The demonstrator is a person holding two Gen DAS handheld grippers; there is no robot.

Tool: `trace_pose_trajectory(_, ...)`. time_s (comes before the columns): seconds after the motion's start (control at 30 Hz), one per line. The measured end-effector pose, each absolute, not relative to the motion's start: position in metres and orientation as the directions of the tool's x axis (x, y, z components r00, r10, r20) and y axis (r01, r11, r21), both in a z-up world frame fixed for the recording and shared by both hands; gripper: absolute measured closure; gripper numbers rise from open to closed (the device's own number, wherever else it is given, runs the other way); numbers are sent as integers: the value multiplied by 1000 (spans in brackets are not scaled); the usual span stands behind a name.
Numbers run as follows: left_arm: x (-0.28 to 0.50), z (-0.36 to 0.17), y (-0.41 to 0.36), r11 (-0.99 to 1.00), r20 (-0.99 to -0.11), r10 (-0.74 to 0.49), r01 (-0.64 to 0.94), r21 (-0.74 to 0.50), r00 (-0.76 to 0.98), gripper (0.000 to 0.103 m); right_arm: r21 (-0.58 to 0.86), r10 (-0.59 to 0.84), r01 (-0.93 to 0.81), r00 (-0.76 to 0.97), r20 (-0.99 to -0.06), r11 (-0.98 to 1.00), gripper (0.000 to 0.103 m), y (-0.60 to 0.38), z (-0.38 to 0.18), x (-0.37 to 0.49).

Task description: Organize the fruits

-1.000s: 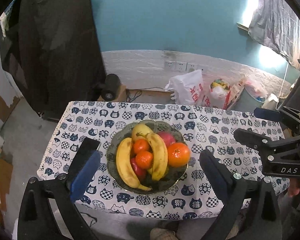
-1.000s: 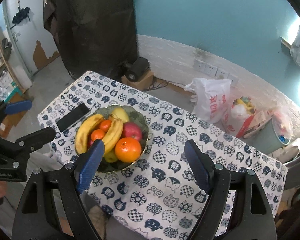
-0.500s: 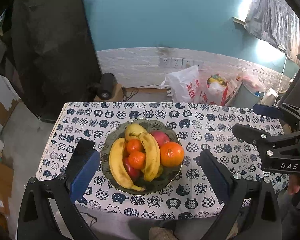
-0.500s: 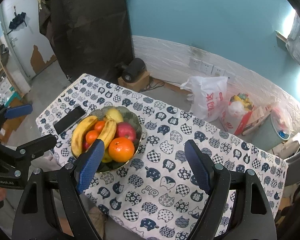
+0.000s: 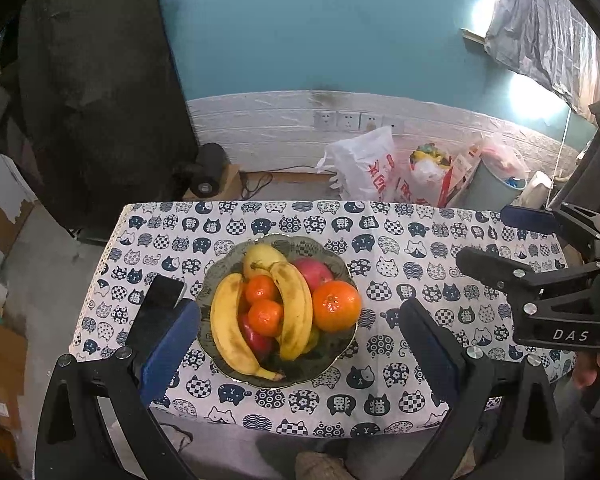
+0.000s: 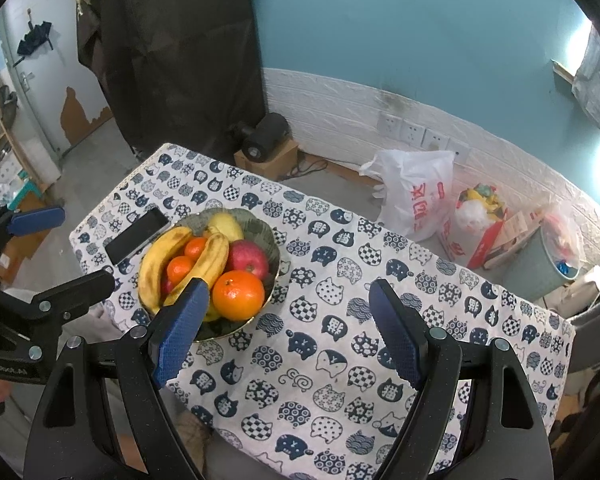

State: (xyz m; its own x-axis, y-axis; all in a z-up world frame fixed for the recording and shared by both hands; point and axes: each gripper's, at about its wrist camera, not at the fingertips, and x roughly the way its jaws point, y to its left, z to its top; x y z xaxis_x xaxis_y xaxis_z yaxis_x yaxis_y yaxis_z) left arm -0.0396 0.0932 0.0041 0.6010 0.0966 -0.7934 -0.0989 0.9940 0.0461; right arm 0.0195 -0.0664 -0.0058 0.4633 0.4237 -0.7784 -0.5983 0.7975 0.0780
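Note:
A green bowl (image 5: 342,264) (image 6: 270,236) stands on the cat-print tablecloth (image 5: 400,240) (image 6: 340,344). It holds two bananas (image 5: 228,320) (image 6: 156,260), a big orange (image 5: 336,306) (image 6: 238,295), two small tangerines (image 5: 265,317) (image 6: 179,269), a red apple (image 5: 312,270) (image 6: 249,257), a yellow pear (image 5: 262,255) (image 6: 225,225) and a red fruit low between the bananas. My left gripper (image 5: 300,332) hangs open and empty above the bowl's near side. My right gripper (image 6: 288,320) is open and empty above the table, right of the bowl.
A black phone (image 5: 162,294) (image 6: 137,236) lies left of the bowl. Beyond the table, on the floor, are a white plastic bag (image 5: 364,168) (image 6: 414,192), more bags, a grey bin (image 6: 540,260) and a black speaker on a box (image 6: 264,140).
Both grippers have pulled back and up a little; the bowl and table look slightly smaller and shifted in the views. Both stay open. The fruit has not moved.

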Motion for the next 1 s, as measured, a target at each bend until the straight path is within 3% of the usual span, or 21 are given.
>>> trace_pose_trajectory(1.0,-40,0,96,992,-812,96,-121,31,576,3,74,419,-601,459,-784,796,22,-70,-9,20)
